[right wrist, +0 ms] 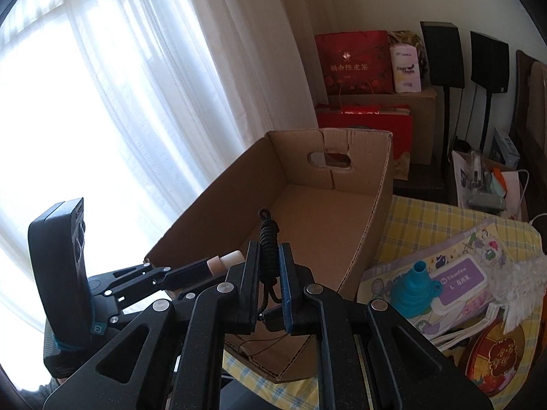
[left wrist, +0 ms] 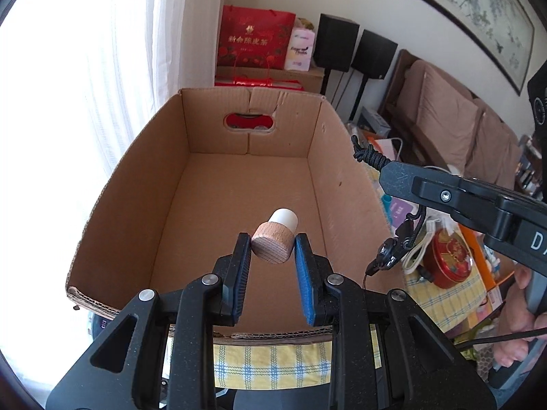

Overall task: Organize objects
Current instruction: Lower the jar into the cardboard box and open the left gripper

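Cardboard box (left wrist: pixel 239 188) sits open beneath both my grippers, ready for what I carry. My left gripper (left wrist: pixel 272 249) pinches a wooden-topped stopper (left wrist: pixel 273 239) over its floor; my right gripper (right wrist: pixel 270 259) is clamped on a black braided cord (right wrist: pixel 268 239) above its near rim, presumably so each drops inside.

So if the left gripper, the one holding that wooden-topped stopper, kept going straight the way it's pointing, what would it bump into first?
Most likely the bare floor of the cardboard box. The left gripper angles down into it, holding the stopper, and nothing lies in between; depth is hard to judge.
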